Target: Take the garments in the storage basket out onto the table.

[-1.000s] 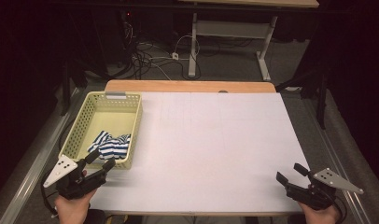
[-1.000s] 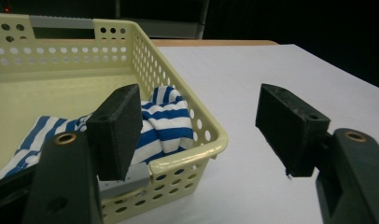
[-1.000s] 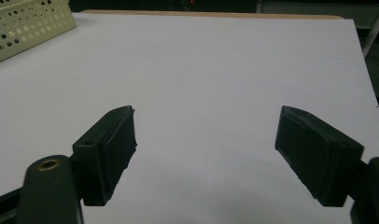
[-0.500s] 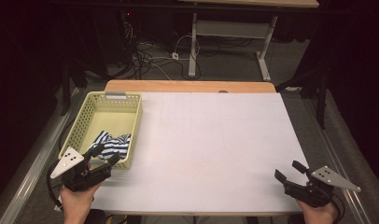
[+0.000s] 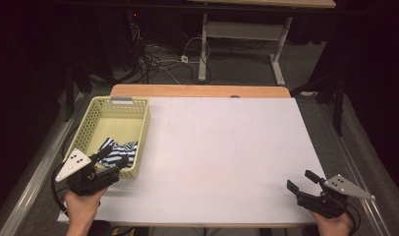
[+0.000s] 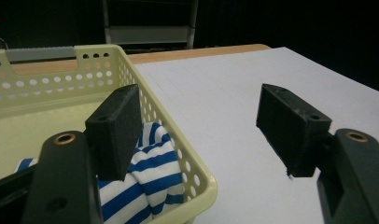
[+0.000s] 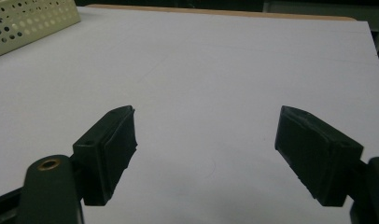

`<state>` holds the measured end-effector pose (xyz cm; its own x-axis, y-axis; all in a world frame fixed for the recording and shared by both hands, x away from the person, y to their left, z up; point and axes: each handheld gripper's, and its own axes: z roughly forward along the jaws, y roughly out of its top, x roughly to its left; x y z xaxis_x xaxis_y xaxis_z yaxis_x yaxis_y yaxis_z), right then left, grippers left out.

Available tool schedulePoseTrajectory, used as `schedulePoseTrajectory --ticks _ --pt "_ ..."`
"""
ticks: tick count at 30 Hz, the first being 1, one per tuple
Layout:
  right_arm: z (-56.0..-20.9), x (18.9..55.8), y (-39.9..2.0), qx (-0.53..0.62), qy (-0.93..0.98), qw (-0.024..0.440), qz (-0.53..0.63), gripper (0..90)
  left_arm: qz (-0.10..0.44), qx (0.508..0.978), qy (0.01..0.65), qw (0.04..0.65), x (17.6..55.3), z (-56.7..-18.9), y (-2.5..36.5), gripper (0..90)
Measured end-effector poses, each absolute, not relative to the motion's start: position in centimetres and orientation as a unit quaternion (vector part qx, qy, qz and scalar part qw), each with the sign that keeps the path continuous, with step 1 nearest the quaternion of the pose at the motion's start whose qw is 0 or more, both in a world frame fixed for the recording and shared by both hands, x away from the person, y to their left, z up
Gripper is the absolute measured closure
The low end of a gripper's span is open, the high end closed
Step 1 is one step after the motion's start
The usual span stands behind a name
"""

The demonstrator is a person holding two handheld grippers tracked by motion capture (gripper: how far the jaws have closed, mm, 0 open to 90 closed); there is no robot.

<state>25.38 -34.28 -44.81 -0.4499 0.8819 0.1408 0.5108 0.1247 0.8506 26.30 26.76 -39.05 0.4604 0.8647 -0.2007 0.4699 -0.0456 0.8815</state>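
The left gripper [image 5: 110, 161], jaws apart, is hovering over a perforated yellow plastic basket [image 5: 100, 123] holding crumpled blue-and-white striped cloth [image 5: 120, 151], while the right gripper [image 5: 301, 182] is resting open-jawed on the smooth white table [image 5: 227, 147].

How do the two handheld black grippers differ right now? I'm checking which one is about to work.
The left gripper sits at the near corner of the pale yellow perforated plastic basket, one jaw over the blue-and-white striped cloth; the right gripper is over bare white table, far from the basket. The left gripper points up-right, the right gripper up-left. Both stand open and hold nothing.
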Motion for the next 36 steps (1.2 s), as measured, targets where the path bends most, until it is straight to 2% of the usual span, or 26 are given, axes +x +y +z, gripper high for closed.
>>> schedulePoseTrajectory --ticks 36 --pt "-44.8 25.3 -34.4 0.480 0.721 0.205 0.455 20.5 0.180 0.721 0.452 0.494 30.8 -38.0 23.4 29.5"
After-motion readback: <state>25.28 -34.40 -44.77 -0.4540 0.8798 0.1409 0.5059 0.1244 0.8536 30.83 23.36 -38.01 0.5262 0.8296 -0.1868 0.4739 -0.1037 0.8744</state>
